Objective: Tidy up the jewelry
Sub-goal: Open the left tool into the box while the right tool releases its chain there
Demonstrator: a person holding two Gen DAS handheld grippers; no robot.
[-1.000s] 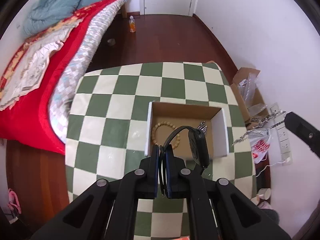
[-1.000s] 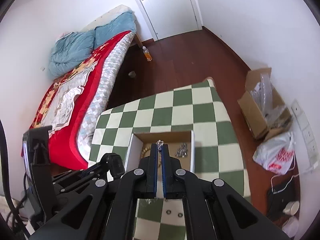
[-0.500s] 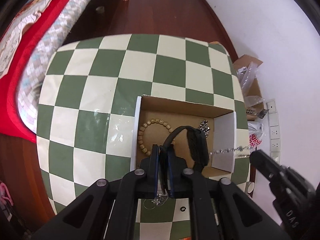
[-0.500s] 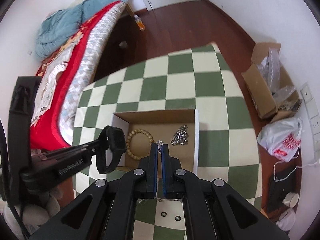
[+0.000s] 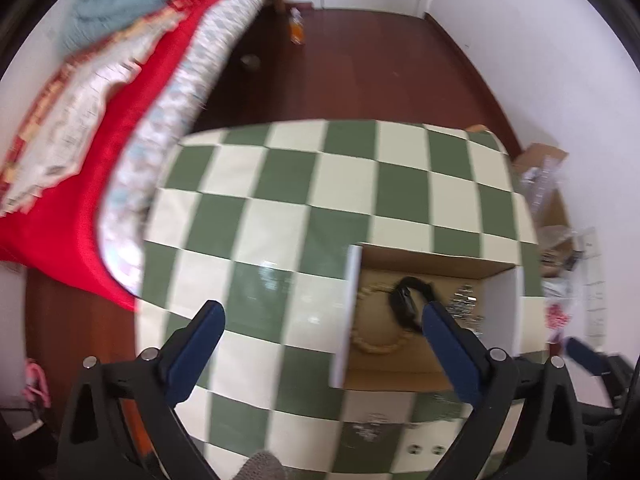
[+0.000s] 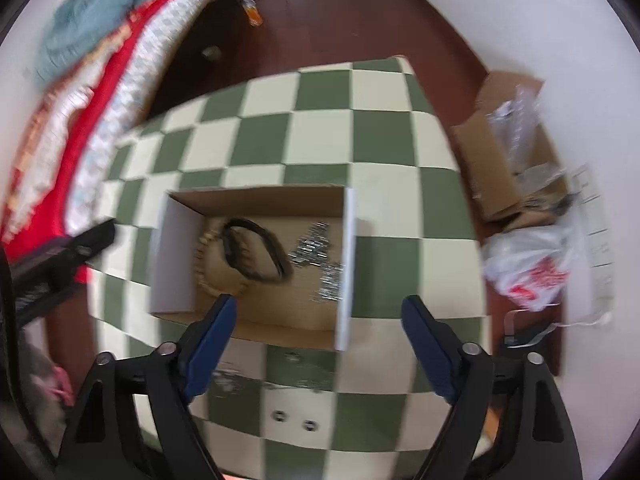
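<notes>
Jewelry: a black wristband, beads and chain lie in the box. Both hand-held grippers, left and right, are spread and empty. Two small rings wait near the worktop's near edge; pinch one low and gently.

blur: both views | beaded bracelet partly under watch (chain smeared)

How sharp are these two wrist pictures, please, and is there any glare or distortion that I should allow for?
Left wrist view: motion blur smears the bed and the cardboard box; glare patch on the checkered table. Right wrist view: equally blurred, the silver chain streaked. Both: fisheye bends the table edges; the tongs stay crisp.
</notes>
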